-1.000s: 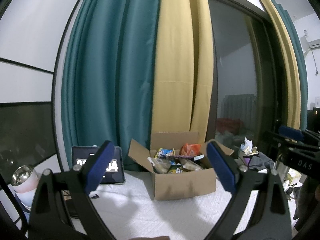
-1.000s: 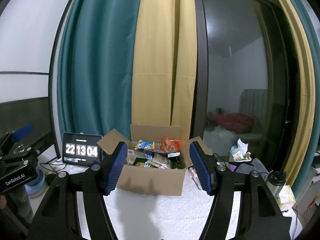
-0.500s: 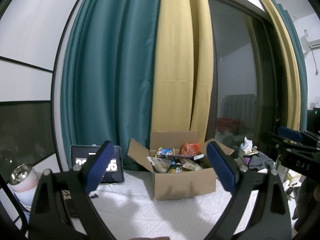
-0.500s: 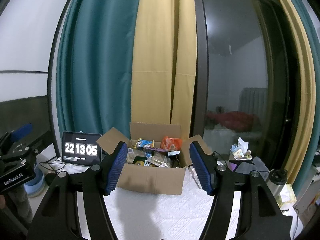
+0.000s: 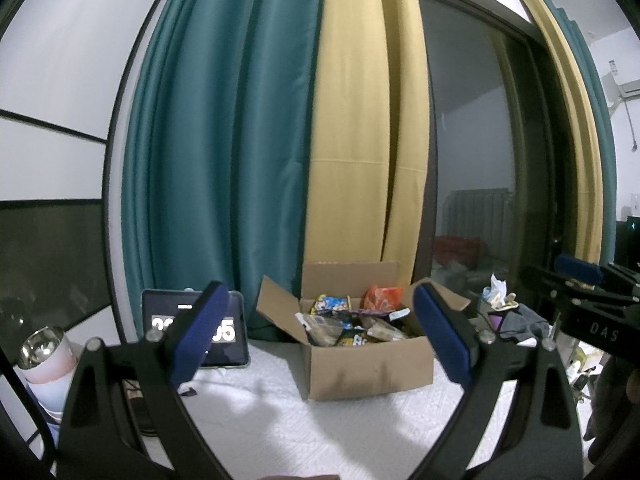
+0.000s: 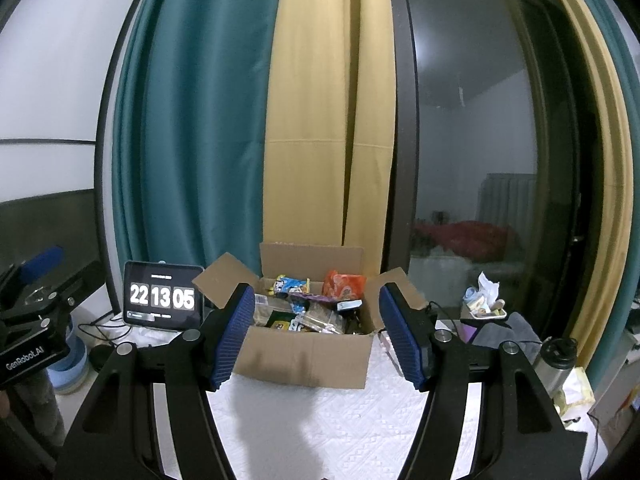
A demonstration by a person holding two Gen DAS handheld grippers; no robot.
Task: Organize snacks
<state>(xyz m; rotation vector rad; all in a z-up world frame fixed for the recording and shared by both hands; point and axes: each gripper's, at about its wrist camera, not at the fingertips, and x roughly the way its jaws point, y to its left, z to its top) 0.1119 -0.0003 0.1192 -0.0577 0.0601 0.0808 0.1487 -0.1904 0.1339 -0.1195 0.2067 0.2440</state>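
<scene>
On the white tablecloth: open cardboard box of snacks, both grippers short of it.

Left gripper stands wide apart with nothing between its blue pads; right gripper stands partly apart, likewise holding nothing. Box sits at the far middle of the cloth, flaps folded outward, against the teal and yellow curtains. Orange packet stands at the box's far right. Tablet clock stands left of the box, apart from it.
</scene>
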